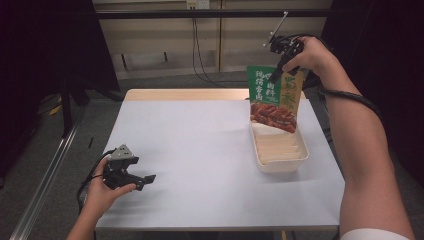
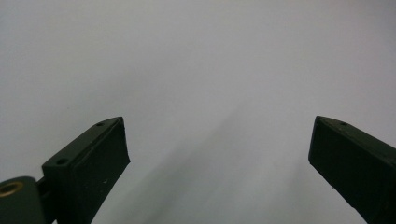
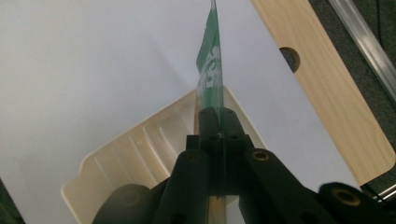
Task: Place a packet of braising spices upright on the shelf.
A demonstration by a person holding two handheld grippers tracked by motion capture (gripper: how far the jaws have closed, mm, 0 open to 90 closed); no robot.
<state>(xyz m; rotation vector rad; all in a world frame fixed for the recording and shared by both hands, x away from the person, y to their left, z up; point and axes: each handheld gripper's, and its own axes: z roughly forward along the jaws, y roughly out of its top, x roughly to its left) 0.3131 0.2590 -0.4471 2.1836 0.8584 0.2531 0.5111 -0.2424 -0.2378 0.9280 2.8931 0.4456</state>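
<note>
**Snack pouch held over cream tray**

The right gripper [image 1: 278, 70] is clamped on the top edge of a green-and-yellow pouch [image 1: 275, 102], which hangs upright with its lower end just inside the far end of a cream tray [image 1: 281, 162] at the right side of the white table [image 1: 200, 145]. In the right gripper view the jaws stand pressed together on the thin flat seam of the pouch [image 3: 211, 70], seen edge-on, with the ribbed tray [image 3: 126, 154] below. Whether the bottom of the pouch touches the tray floor cannot be told.

Near the front left corner, the left gripper [image 1: 145, 180] rests low over the table in the person's hand, its jaws spread wide with nothing between them (the left gripper view has bare white tabletop [image 2: 196, 70] behind the two black pads).

The pouch looks light and limp: a printed film packet that dangles straight from a single pinch and would likely fold or swing if tilted. Its glossy skin is probably slippery, so the sealed top strip, flat and stiffer than the body, seems the soundest place to hold. A squeeze on the belly could crush the contents. The tray appears to be thin moulded plastic, light enough to slide if nudged.
</note>
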